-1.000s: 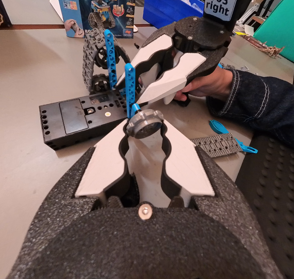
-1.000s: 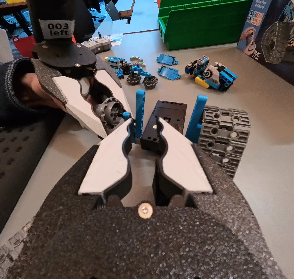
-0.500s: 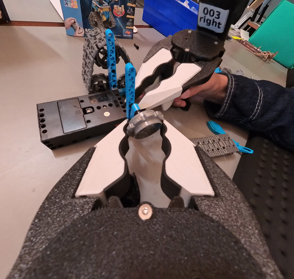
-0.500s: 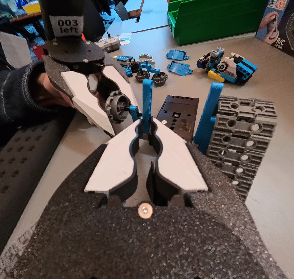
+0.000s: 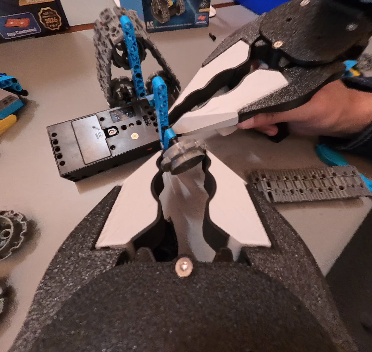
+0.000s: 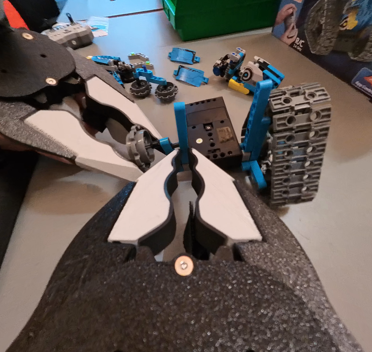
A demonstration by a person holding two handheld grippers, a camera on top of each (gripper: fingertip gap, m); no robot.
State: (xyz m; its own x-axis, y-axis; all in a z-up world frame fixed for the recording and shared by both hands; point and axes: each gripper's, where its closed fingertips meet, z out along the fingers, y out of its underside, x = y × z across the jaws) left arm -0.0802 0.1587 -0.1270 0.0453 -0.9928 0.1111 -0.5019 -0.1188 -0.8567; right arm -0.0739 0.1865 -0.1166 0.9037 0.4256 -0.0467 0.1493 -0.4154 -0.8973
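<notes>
In the left wrist view, the left hand-held gripper (image 5: pixel 182 158) has its jaws part open and clamped on a grey wheel (image 5: pixel 181 159), just in front of the black box (image 5: pixel 96 141) lying on the counter (image 5: pixel 50 71). The wheel's axle carries a blue connector (image 5: pixel 170 134) that touches the short blue beam (image 5: pixel 161 103) standing at the box's near corner. The right hand-held gripper (image 5: pixel 171 121) meets that beam from the box's right. A loose track strip (image 5: pixel 308 183) lies to the right of the box. In the right wrist view, the right hand-held gripper (image 6: pixel 184 153) is nearly closed, pinching the beam (image 6: pixel 181 125) at the box's (image 6: pixel 209 129) near left corner. The left hand-held gripper (image 6: pixel 149 155) holds the wheel (image 6: pixel 140 146) left of the box, and a tracked assembly (image 6: pixel 298 141) stands against its right.
</notes>
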